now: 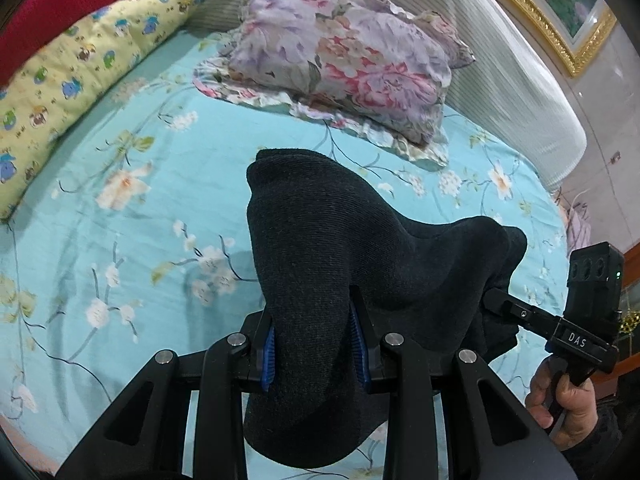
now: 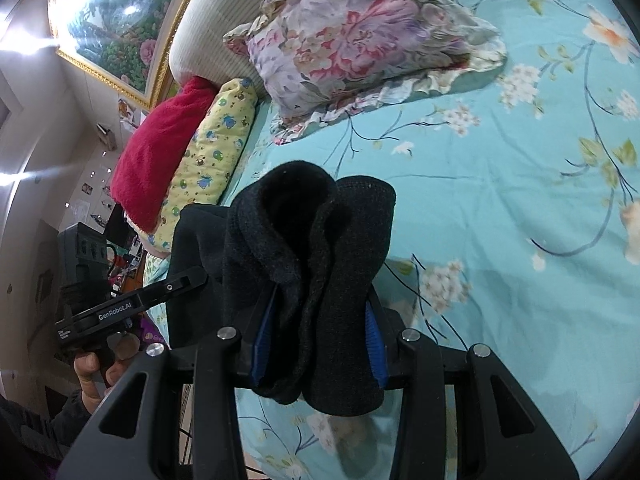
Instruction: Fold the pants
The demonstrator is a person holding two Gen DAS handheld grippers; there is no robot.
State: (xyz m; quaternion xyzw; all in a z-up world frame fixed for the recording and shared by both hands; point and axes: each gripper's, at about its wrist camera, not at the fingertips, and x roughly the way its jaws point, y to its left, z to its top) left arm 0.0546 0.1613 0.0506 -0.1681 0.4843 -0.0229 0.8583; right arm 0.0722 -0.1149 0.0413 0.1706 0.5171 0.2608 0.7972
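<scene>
Dark charcoal pants hang bunched between both grippers, lifted above the bed. My left gripper is shut on a thick fold of the pants; its blue pads press on the cloth from both sides. My right gripper is shut on another bunched part of the pants, and its blue pads also clamp the cloth. In the left wrist view the right gripper reaches into the cloth from the right. In the right wrist view the left gripper enters the cloth from the left. The fingertips are hidden by fabric.
The bed has a turquoise flowered sheet. A floral pillow lies at the head, near a striped white headboard. A yellow patterned pillow and a red blanket lie along the far side. A gold-framed picture hangs on the wall.
</scene>
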